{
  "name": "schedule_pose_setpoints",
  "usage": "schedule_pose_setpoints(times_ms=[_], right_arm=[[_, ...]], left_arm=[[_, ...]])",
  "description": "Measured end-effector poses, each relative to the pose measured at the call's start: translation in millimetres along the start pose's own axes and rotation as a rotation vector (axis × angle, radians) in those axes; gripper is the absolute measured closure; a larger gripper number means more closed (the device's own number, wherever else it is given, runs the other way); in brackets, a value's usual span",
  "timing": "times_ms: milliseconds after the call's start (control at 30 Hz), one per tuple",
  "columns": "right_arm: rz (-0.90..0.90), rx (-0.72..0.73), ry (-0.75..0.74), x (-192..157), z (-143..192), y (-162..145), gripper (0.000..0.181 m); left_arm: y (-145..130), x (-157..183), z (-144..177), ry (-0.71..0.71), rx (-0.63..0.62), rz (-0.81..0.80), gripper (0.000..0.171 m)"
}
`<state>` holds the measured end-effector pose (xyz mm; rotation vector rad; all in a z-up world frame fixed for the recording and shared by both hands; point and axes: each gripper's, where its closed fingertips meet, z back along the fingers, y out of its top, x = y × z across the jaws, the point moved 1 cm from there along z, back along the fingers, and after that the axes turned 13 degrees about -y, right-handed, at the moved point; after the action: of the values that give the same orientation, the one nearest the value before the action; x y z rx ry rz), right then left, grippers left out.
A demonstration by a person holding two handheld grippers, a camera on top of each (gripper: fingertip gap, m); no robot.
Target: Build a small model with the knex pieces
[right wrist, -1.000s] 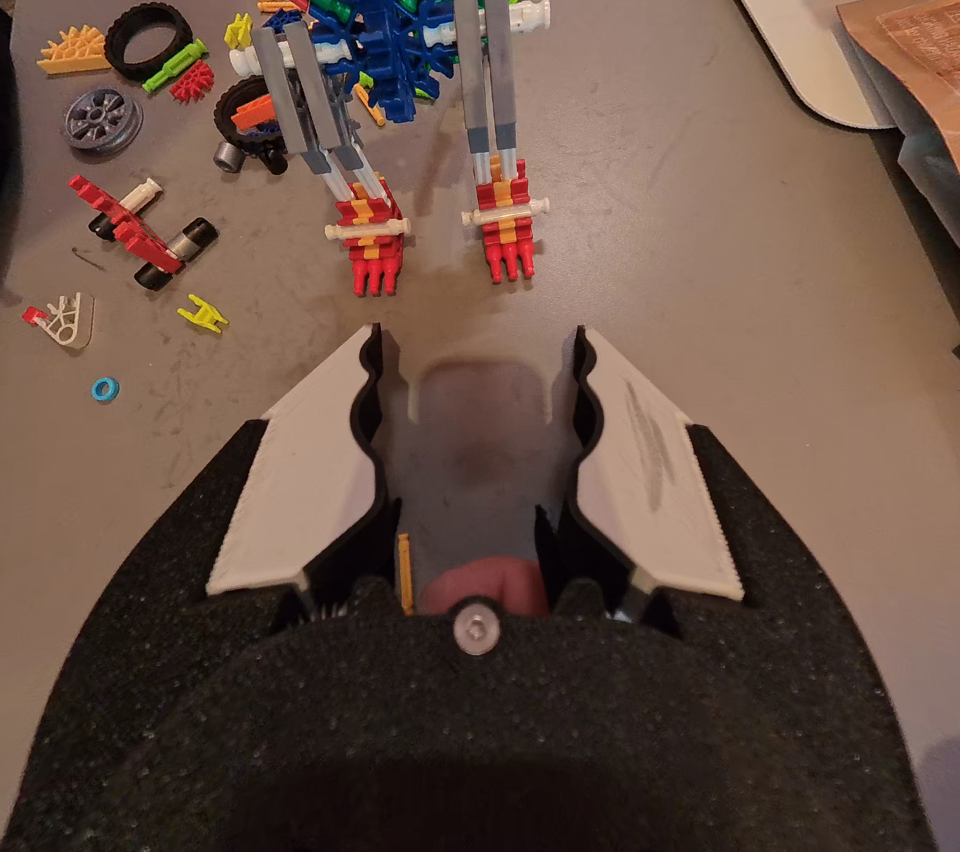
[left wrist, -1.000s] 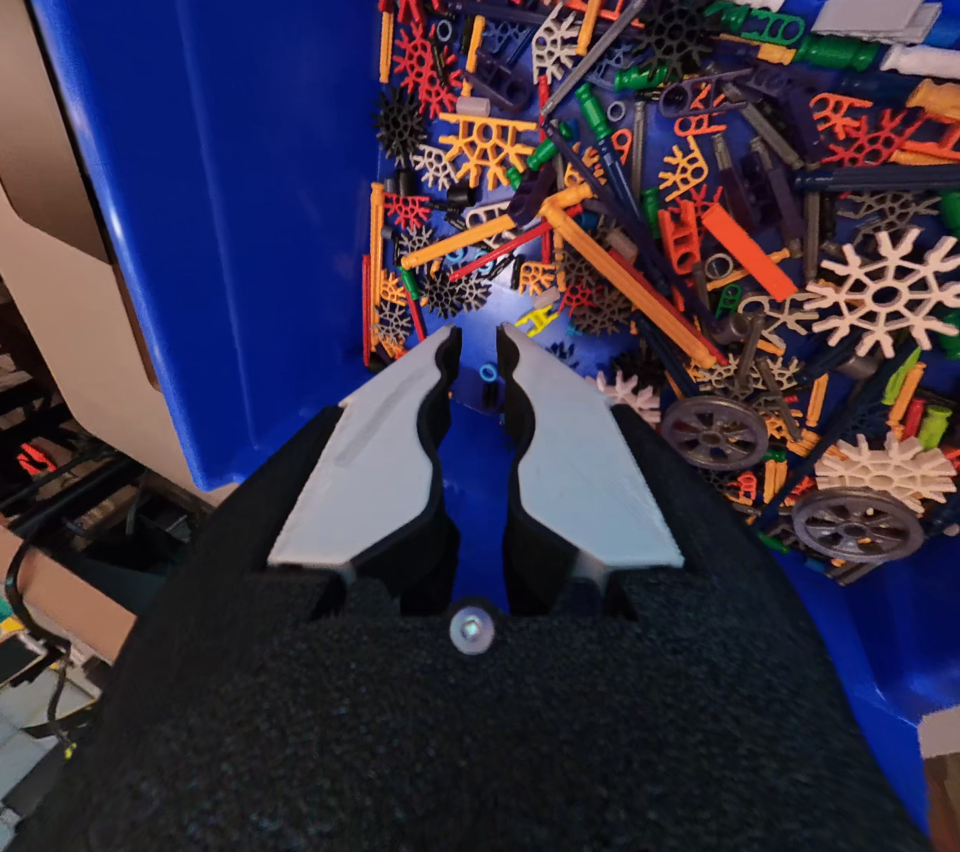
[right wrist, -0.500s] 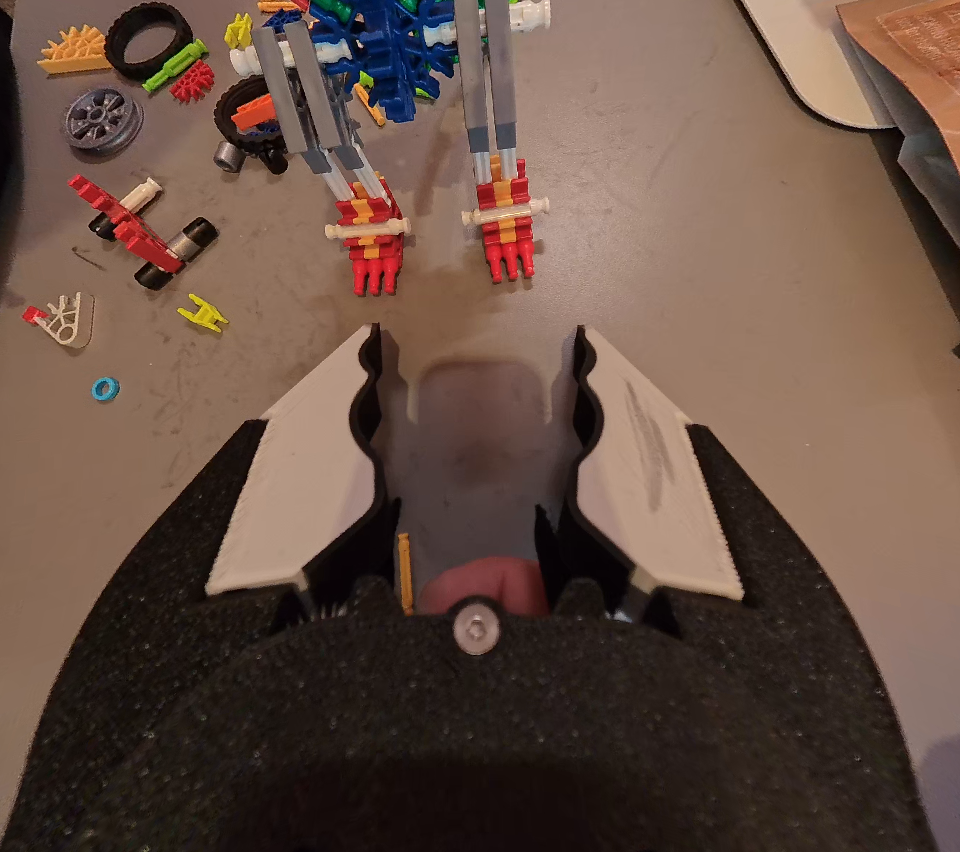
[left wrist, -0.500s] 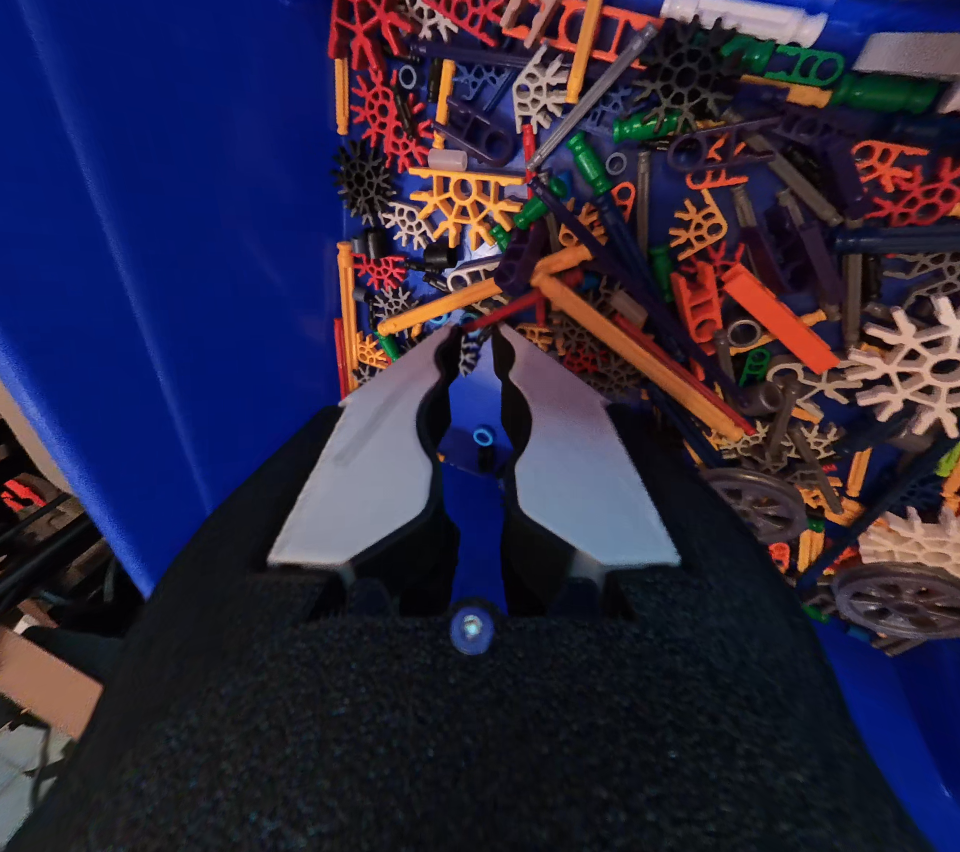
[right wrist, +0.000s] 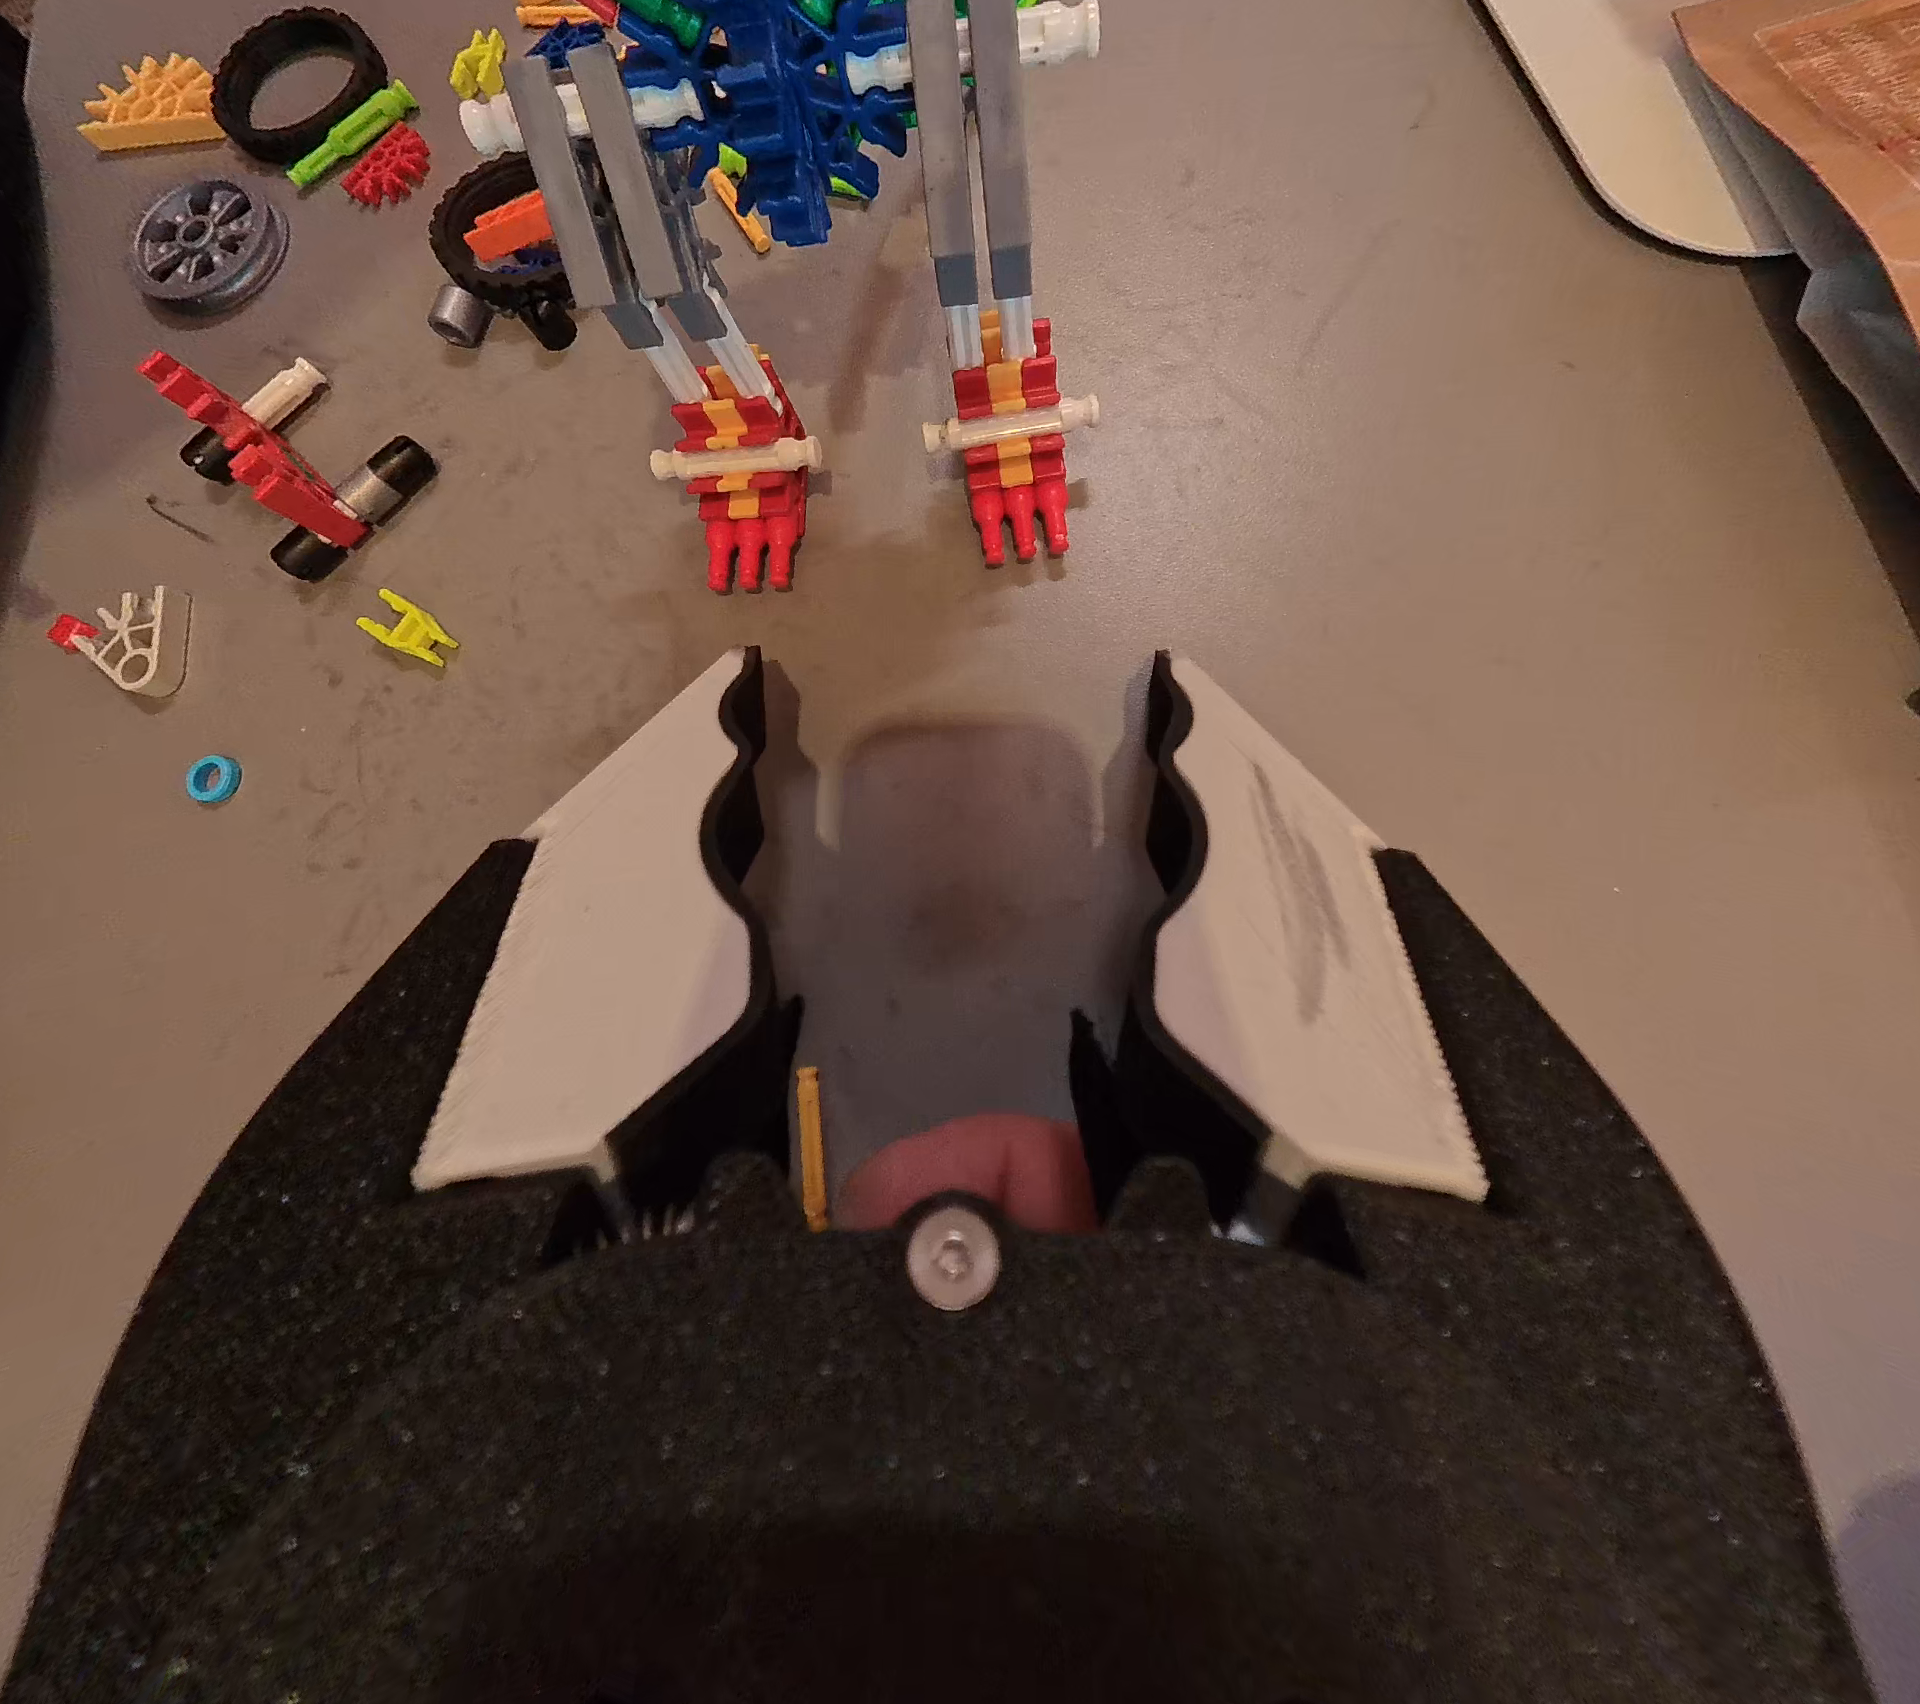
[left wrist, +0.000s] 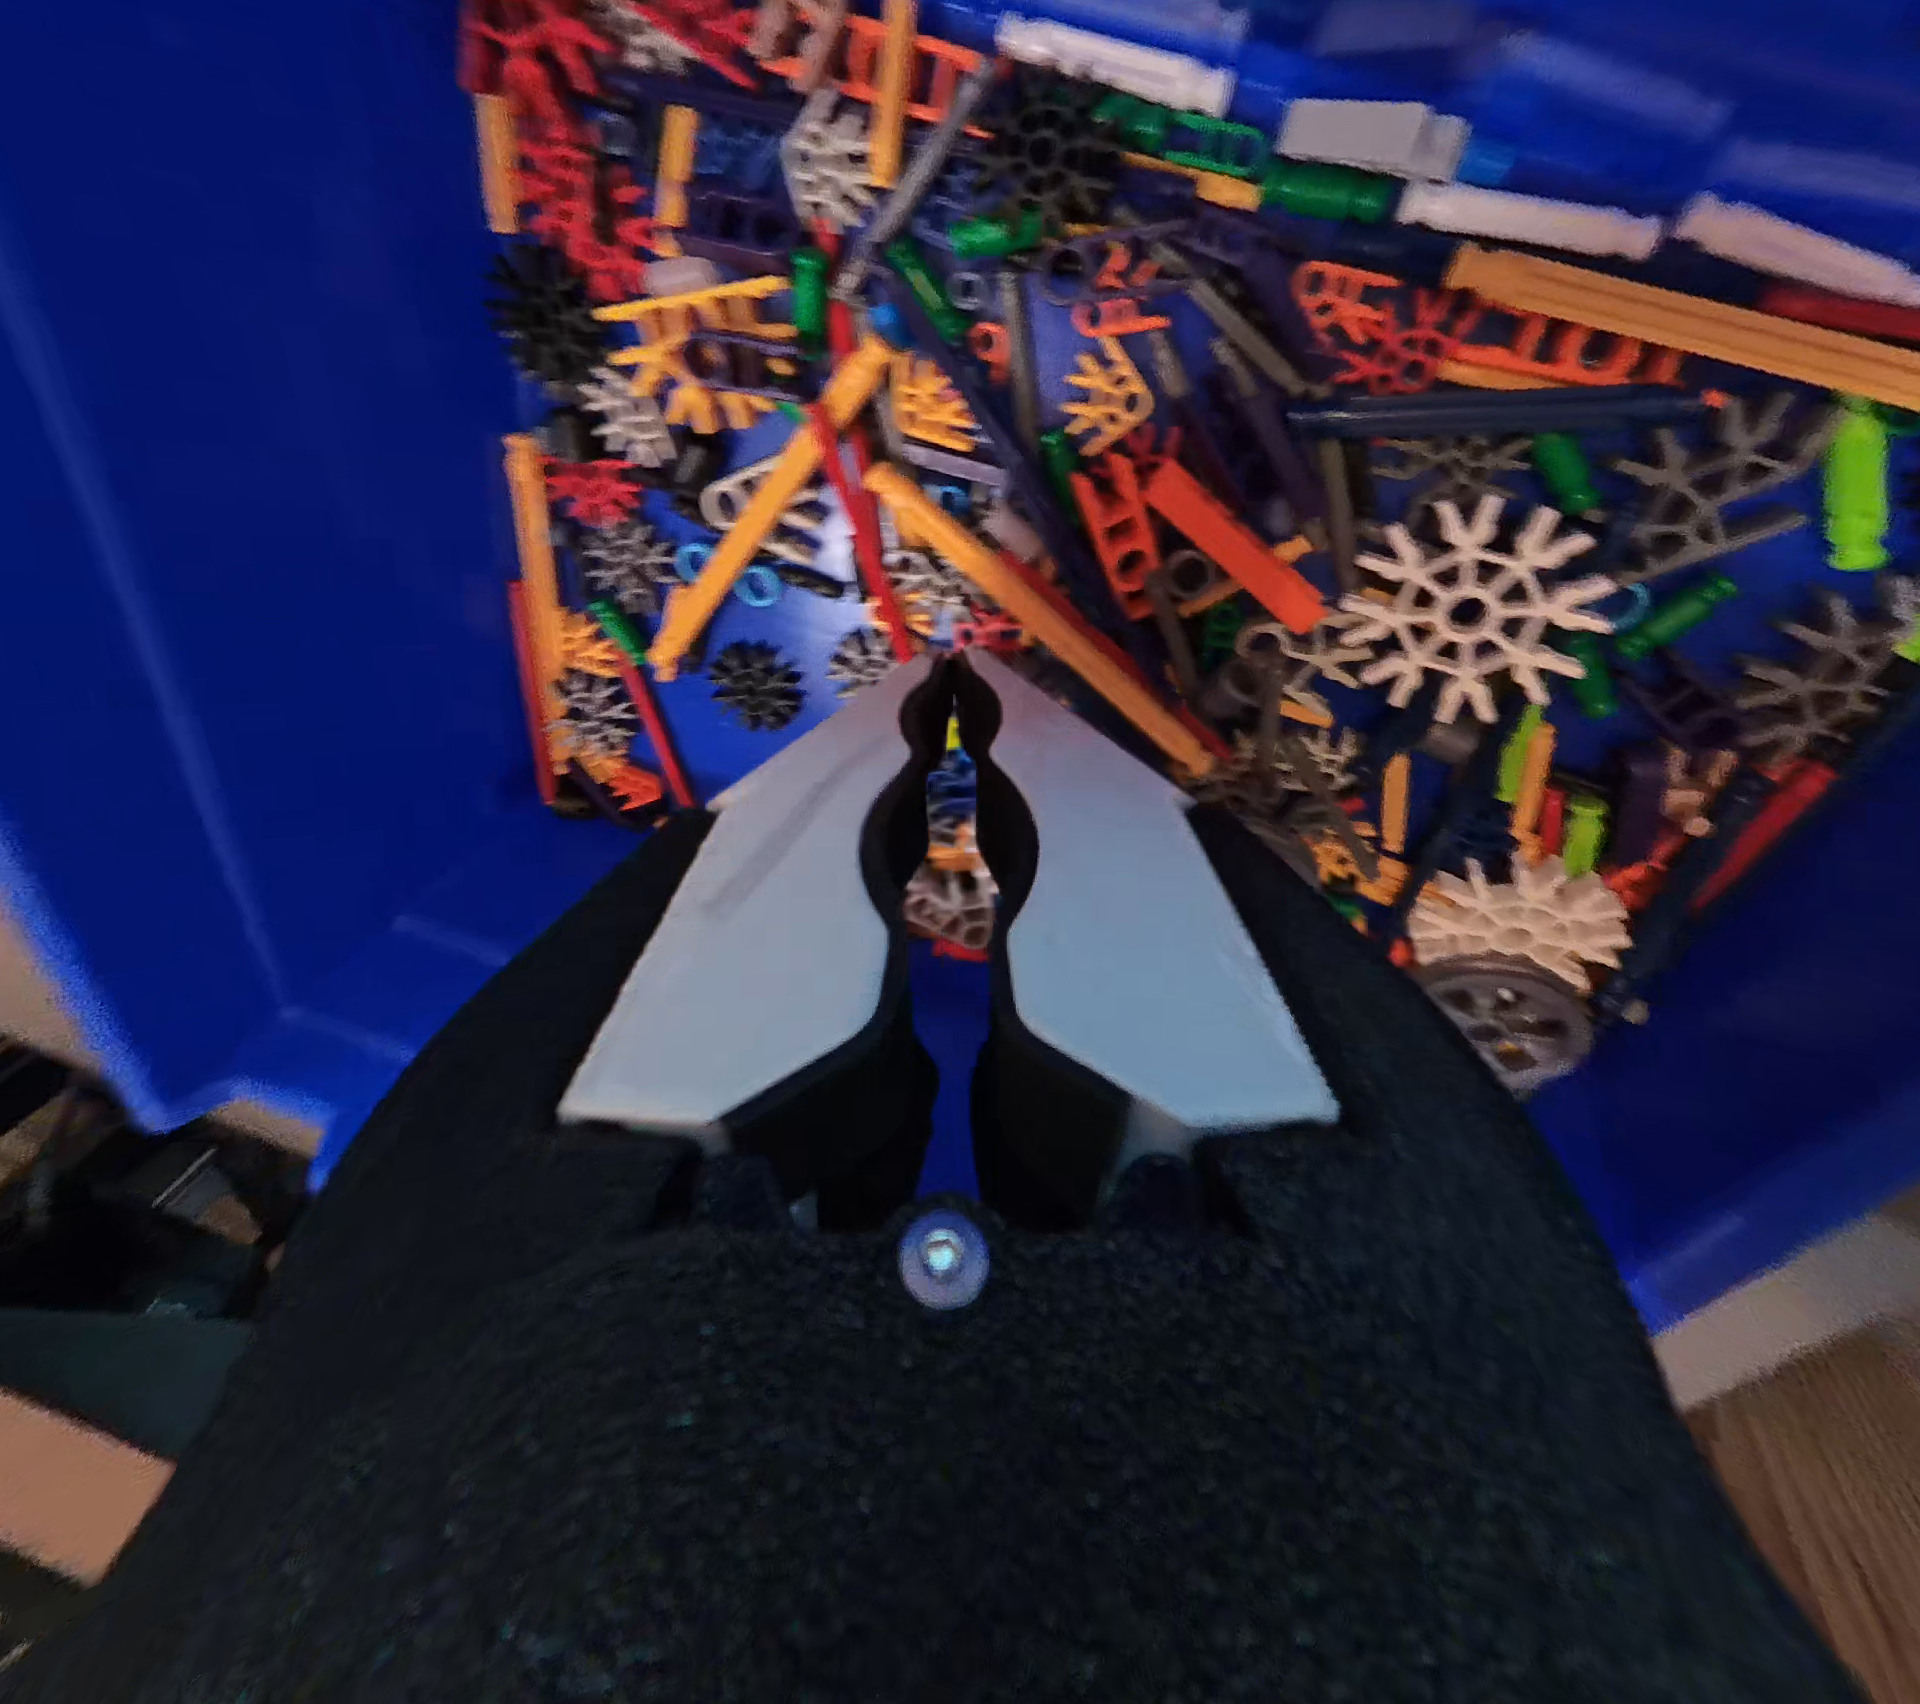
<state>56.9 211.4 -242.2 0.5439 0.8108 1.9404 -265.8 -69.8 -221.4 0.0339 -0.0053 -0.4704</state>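
My left gripper (left wrist: 951, 669) hangs over a blue bin (left wrist: 260, 407) holding a pile of colourful rod-and-connector building pieces (left wrist: 1143, 459). Its jaws are closed, tips pinched on a small red connector (left wrist: 985, 633); the view is blurred. My right gripper (right wrist: 956, 667) is open and empty, low over a grey table (right wrist: 1403, 615). It points at a built model (right wrist: 769, 65) with a blue hub and grey legs. The model's two red-and-orange feet (right wrist: 743, 501) (right wrist: 1018, 459) lie just beyond the fingertips.
On the table left of the model lie a black tyre (right wrist: 296, 85), a grey wheel hub (right wrist: 208, 241), a red piece with black rollers (right wrist: 281, 470), a yellow-green clip (right wrist: 410, 628) and a blue ring (right wrist: 213, 779). A white tray (right wrist: 1558, 44) and brown packet (right wrist: 1829, 85) are at right.
My left gripper dipped into the pile, closed its jaws and drew back, so more of the bin shows. The right gripper and the model have not moved.
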Motion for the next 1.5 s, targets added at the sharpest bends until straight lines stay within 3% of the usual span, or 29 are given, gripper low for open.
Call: schedule_pose_setpoints(times_ms=[167,333,567,700,900,1200,1500], right_arm=[[0.003,0.000,-0.002,0.0,-0.1,-0.2,0.107],[0.004,0.000,-0.003,-0.1,0.0,-0.2,0.107],[0.001,0.000,-0.001,-0.1,0.2,-0.2,0.107],[-0.001,0.000,0.001,0.0,0.2,-0.2,0.107],[0.001,0.000,-0.001,-0.1,0.3,-0.3,0.107],[0.000,0.000,0.000,-0.2,0.4,-0.4,0.107],[-0.001,0.000,0.001,-0.1,0.5,-0.4,0.107]], left_arm=[[-0.6,-44.1,10.2,0.175,-0.009,0.015,0.162],[-1.8,-60.4,-7.0,0.173,-0.070,-0.007,0.154],[-3.1,-54.0,-16.2,0.117,-0.087,-0.009,0.168],[-8.2,-22.3,-13.0,-0.042,-0.092,0.006,0.167],[-6.3,-59.3,6.8,0.119,-0.043,0.021,0.165],[-13.2,-71.2,-14.3,0.118,-0.138,-0.008,0.166],[-8.0,-66.2,-20.2,0.034,-0.155,-0.015,0.170]])
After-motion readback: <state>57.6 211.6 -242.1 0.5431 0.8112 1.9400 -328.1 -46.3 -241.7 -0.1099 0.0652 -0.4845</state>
